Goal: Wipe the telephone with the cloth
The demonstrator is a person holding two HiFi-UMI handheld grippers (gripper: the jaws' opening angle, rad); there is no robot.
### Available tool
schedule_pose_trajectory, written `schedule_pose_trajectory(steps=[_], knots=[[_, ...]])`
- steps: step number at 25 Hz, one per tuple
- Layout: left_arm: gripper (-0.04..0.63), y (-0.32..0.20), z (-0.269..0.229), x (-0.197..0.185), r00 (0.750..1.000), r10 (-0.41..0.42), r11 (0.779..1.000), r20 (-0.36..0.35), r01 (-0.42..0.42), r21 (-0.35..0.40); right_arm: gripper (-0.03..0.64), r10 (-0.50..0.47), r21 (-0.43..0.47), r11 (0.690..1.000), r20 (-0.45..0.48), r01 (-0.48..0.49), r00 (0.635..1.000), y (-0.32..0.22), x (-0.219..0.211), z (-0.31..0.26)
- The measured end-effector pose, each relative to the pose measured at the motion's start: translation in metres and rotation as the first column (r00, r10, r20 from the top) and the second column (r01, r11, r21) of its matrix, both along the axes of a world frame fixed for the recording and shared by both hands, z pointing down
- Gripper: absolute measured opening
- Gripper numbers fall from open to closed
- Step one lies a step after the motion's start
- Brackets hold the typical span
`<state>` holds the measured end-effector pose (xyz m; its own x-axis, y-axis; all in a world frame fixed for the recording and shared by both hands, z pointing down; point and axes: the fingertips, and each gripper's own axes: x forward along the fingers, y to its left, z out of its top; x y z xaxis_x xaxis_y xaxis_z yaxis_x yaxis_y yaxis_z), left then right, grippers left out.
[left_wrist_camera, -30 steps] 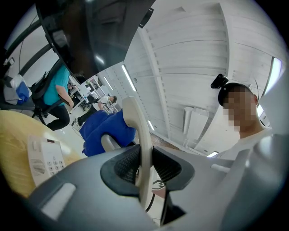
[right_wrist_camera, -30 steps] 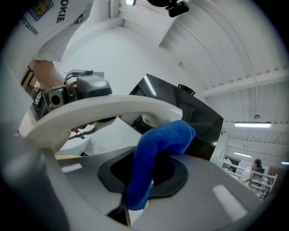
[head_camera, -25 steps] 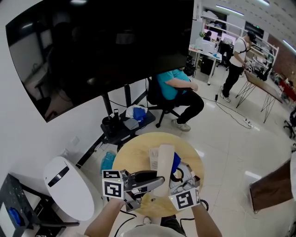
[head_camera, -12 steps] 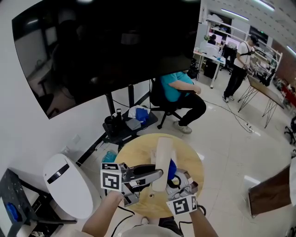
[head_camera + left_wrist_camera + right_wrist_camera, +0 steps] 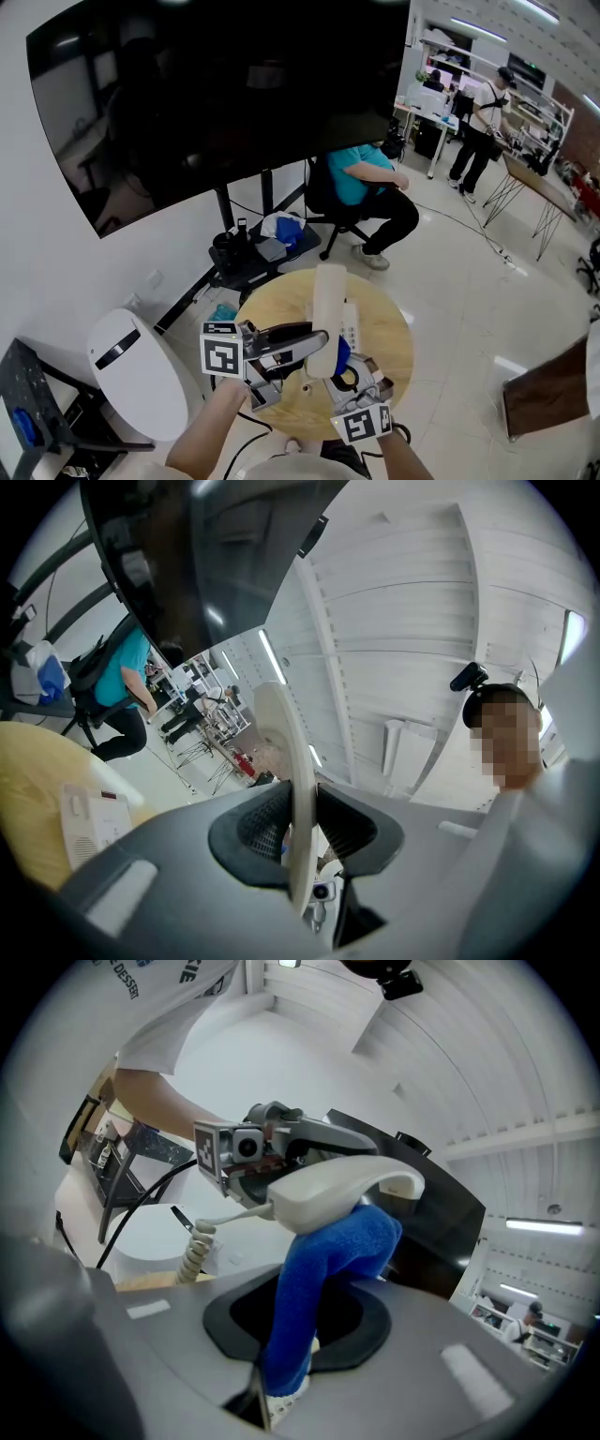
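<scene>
My left gripper (image 5: 314, 345) is shut on a white telephone handset (image 5: 328, 295) and holds it upright above the round wooden table (image 5: 267, 309). In the left gripper view the handset (image 5: 286, 761) stands edge-on between the pads. The right gripper (image 5: 349, 373) is shut on a blue cloth (image 5: 342, 354). In the right gripper view the cloth (image 5: 323, 1269) rises from the jaws and presses against the underside of the handset (image 5: 337, 1190). A coiled cord (image 5: 194, 1251) hangs from the handset. The telephone base (image 5: 352, 323) lies on the table behind the handset.
A white rounded machine (image 5: 136, 375) stands left of the table. A large dark screen (image 5: 216, 94) on a stand fills the wall behind. A seated person in a teal shirt (image 5: 361, 178) is beyond the table; another person (image 5: 478, 108) stands far right.
The right gripper with the blue cloth has slid down the handset, toward me. The left gripper and handset have stayed nearly in place.
</scene>
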<state>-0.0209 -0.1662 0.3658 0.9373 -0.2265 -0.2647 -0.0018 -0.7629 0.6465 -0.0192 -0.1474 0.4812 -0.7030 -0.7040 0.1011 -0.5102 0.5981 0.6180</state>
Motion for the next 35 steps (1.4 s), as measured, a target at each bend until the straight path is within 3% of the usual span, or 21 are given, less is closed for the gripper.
schedule_pose_trajectory(steps=[17,23,28,35], knots=[[0.081,-0.012,0.002,-0.006,0.999,-0.048,0.999,-0.014,0.048,-0.014,0.060,0.029,-0.093,0.995,0.028,-0.026,0.999,0.016,-0.007,0.031],[0.081,-0.013,0.010,-0.010,0.998,-0.058,0.998,-0.014,0.058,-0.021,0.061,0.103,-0.122,0.988,0.077,-0.093,0.992,0.003,0.010,0.023],[0.081,-0.016,0.030,-0.011,0.997,-0.074,0.996,-0.005,0.073,-0.047,0.061,0.140,-0.119,0.985,0.109,-0.127,0.984,0.000,0.025,0.009],[0.081,-0.026,0.091,-0.005,0.992,-0.099,0.987,0.073,0.107,-0.119,0.061,0.172,-0.136,0.979,0.138,-0.153,0.975,0.006,0.034,-0.007]])
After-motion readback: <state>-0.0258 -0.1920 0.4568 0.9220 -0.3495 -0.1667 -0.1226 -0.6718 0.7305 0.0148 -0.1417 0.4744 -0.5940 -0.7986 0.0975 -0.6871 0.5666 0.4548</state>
